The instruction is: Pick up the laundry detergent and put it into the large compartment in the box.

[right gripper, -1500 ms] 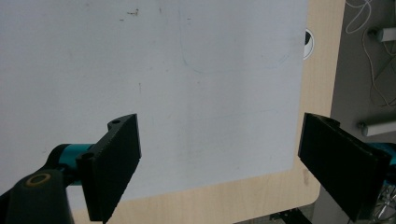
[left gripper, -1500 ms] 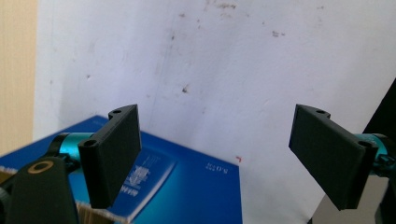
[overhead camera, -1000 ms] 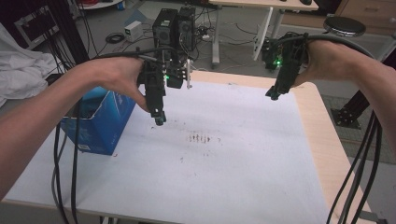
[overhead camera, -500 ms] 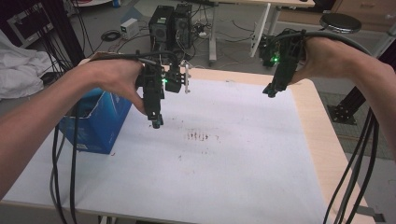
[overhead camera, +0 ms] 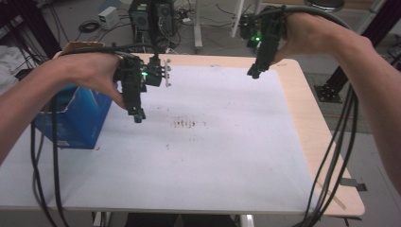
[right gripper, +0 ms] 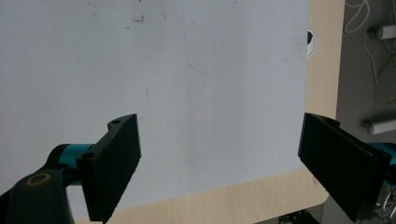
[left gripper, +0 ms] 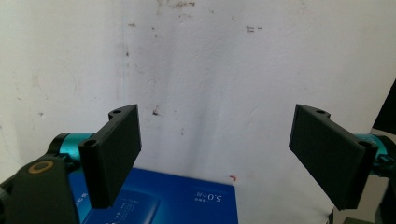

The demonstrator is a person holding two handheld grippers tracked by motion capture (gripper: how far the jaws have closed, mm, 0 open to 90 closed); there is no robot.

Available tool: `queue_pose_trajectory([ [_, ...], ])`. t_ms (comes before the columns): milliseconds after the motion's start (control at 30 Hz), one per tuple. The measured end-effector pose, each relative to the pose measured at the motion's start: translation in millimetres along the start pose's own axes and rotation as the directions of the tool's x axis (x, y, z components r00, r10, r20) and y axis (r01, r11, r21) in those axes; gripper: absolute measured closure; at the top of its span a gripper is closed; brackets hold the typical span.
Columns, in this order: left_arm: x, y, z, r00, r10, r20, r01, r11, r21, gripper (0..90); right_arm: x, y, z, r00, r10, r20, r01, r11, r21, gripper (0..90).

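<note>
Blue cardboard box [overhead camera: 71, 118] with white print stands at the left edge of a white-topped wooden table [overhead camera: 213, 179], its flaps up, beside the person's left forearm [overhead camera: 28, 104]. Above the table just right of the box, the left hand [overhead camera: 92, 73] holds the left gripper [overhead camera: 138, 116] pointing down, a green light glowing on its body; seen from the left gripper view, its two black jaws stand wide apart with nothing between them, over the stained white surface, with the box top [left gripper: 163, 200] showing below. Near the table's far right corner, the right hand [overhead camera: 307, 33] holds the right gripper [overhead camera: 253, 73] aloft, also tilted downward. From the right gripper view its jaws are likewise spread wide and empty, framing the white sheet and the pale wood border [right gripper: 233, 200]. A patch of small dark marks [overhead camera: 184, 124] lies near the table's middle. Black cables [overhead camera: 331, 156] trail off the table's right side.
</note>
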State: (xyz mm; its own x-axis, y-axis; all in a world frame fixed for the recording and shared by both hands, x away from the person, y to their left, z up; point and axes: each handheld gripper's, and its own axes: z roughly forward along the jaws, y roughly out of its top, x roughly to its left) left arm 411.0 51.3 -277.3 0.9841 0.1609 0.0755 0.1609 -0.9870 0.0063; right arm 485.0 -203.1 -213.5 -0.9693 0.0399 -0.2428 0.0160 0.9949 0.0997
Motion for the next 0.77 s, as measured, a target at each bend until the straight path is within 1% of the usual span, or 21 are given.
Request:
queue_pose_trajectory([
  [67,-0.1,1.0,0.1,0.9999,0.009,0.008,-0.009,0.9999,0.006,16.9,0.3,0.0,1.4,1.0,0.003,-0.002,-0.003,1.0,0.002,12.3],
  [167,-0.3,2.0,0.7,0.9999,0.013,0.006,-0.013,0.9999,0.006,16.9,0.2,0.6,2.6,1.0,-0.001,-0.005,0.001,1.0,0.001,12.3],
  [533,-1.3,2.3,2.6,0.9999,0.011,0.009,-0.011,0.9999,0.004,16.9,-0.8,-0.9,3.7,1.0,0.003,-0.005,-0.003,1.0,0.001,12.3],
  [567,-1.2,2.2,2.2,0.9998,0.018,0.009,-0.018,0.9998,0.008,16.9,-0.7,-0.8,4.2,1.0,0.003,-0.009,-0.003,1.0,-0.001,12.3],
  [633,-2.1,1.4,3.3,0.9998,0.011,0.015,-0.011,0.9999,0.002,16.9,-0.1,-0.7,4.8,1.0,0.005,-0.007,-0.005,1.0,-0.003,12.3],
  [767,-2.2,-0.1,5.0,0.9998,0.009,0.018,-0.009,0.9999,0.006,16.9,0.2,-0.3,7.0,0.9999,0.006,-0.013,-0.006,1.0,0.004,12.3],
])
